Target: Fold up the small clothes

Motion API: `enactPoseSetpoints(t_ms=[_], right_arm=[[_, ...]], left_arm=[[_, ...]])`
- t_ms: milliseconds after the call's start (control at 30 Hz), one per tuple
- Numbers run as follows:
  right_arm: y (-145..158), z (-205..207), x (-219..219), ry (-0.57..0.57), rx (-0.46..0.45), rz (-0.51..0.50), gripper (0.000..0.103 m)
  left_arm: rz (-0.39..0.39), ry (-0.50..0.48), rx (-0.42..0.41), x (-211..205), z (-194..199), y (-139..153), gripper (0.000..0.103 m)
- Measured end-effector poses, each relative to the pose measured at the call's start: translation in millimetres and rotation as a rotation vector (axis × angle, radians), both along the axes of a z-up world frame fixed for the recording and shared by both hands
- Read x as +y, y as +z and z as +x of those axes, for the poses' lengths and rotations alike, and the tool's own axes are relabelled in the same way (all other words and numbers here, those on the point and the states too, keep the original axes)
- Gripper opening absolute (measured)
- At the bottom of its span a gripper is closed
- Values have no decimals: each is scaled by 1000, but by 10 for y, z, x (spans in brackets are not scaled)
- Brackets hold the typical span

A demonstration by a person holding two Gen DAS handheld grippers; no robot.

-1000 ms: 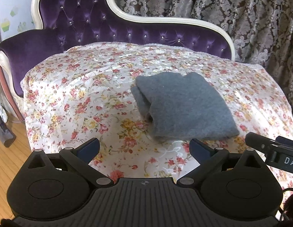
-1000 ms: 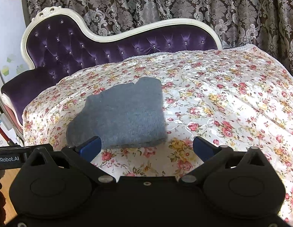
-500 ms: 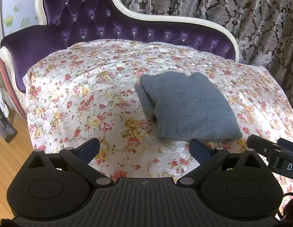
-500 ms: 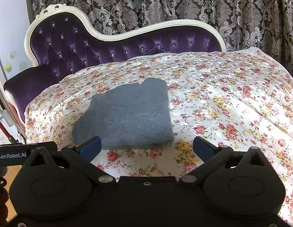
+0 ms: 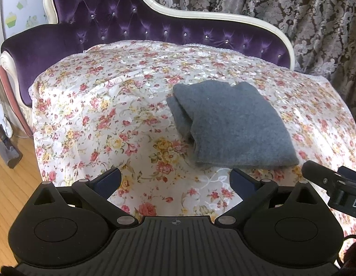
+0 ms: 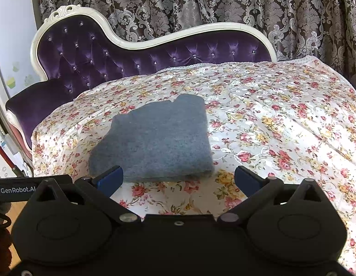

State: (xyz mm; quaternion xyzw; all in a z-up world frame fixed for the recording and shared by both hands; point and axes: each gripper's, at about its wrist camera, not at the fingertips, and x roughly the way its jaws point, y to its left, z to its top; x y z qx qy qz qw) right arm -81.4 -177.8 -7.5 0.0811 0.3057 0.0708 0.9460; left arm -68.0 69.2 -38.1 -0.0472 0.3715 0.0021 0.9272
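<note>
A grey knitted garment [image 5: 230, 124] lies folded into a thick rectangle on the floral cloth [image 5: 104, 115]. It also shows in the right wrist view [image 6: 157, 142]. My left gripper [image 5: 175, 180] is open and empty, held above the cloth in front of the garment and to its left. My right gripper [image 6: 179, 179] is open and empty, just in front of the garment's near edge. Neither gripper touches the garment. The right gripper's body [image 5: 334, 184] shows at the right edge of the left wrist view.
The floral cloth covers a purple tufted chaise [image 6: 90, 55] with a cream frame. Patterned curtains [image 6: 201, 2] hang behind it. Wooden floor [image 5: 10, 184] lies at the left, with a grey object [image 5: 7, 154] standing on it.
Both grippers have drawn back slightly and risen, still open. The folded garment has not moved.
</note>
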Motion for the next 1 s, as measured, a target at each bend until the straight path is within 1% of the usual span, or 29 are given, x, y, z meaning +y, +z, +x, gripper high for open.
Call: enactPoseSetpoints(t_ms=[300, 533, 733, 1000], right_arm=[[-27, 64, 34, 12, 3, 15, 103], [-24, 93, 59, 29, 5, 1, 103], [-30, 128, 43, 19, 8, 2, 102], [-117, 203, 24, 25, 45, 1, 102]], left_arm=[[4, 3, 3, 19, 77, 19, 102], [-2, 3, 3, 11, 152, 21, 102], [11, -9, 10, -45, 223, -8, 102], [16, -23, 32, -106, 335, -76, 102]])
